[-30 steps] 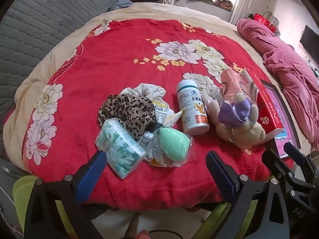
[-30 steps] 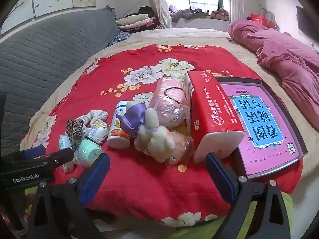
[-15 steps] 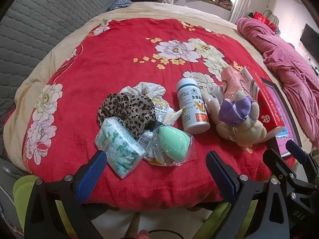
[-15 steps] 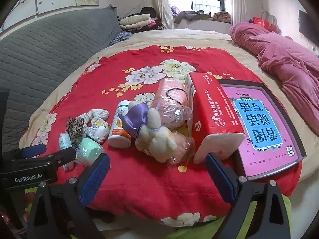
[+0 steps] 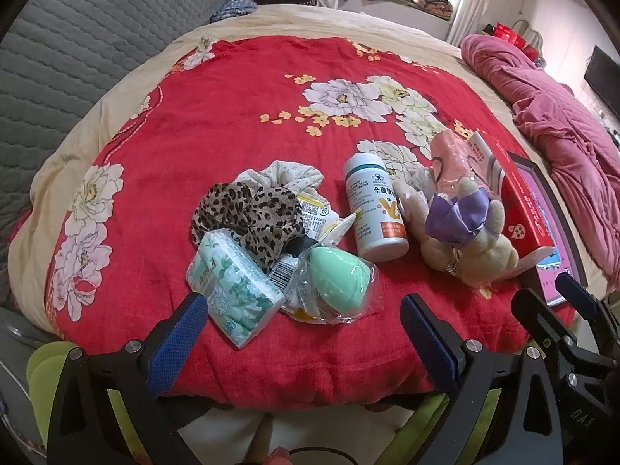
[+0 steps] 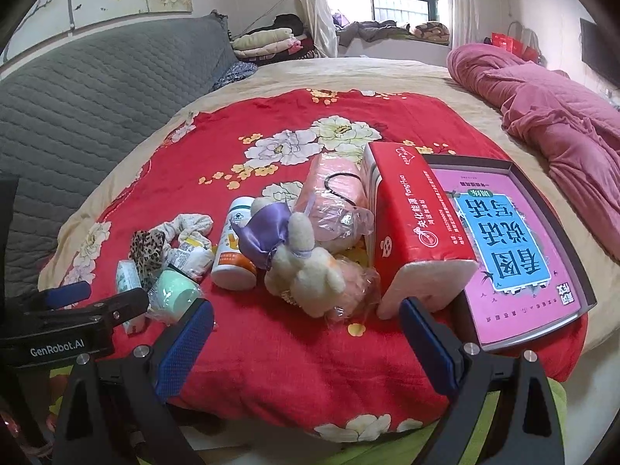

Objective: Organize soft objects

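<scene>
Both tongs hang spread and empty at the near edge of a bed: the left gripper (image 5: 302,333) faces the left end of a clutter of small goods, the right gripper (image 6: 306,333) the right end. On the red flowered quilt (image 5: 240,89), from left to right, a green-patterned tissue pack (image 5: 232,290) lies nearest the left gripper, touching a leopard-print cloth (image 5: 248,213) just beyond it. A cream cloth (image 5: 286,174) sits on the far side of the leopard print. A mint-green egg-shaped sponge (image 5: 337,275) in clear wrap rests against the tissue pack's right side, over crumpled packets (image 5: 314,217). A white bottle (image 5: 376,213) with an orange band lies on its side next, cap pointing away. Beside it a cream plush toy (image 6: 306,267) with a purple bow (image 6: 263,232) leans on a pink bagged bundle (image 6: 333,201). A red tissue box (image 6: 407,224) follows, touching a pink book (image 6: 503,240) in a dark tray at far right.
</scene>
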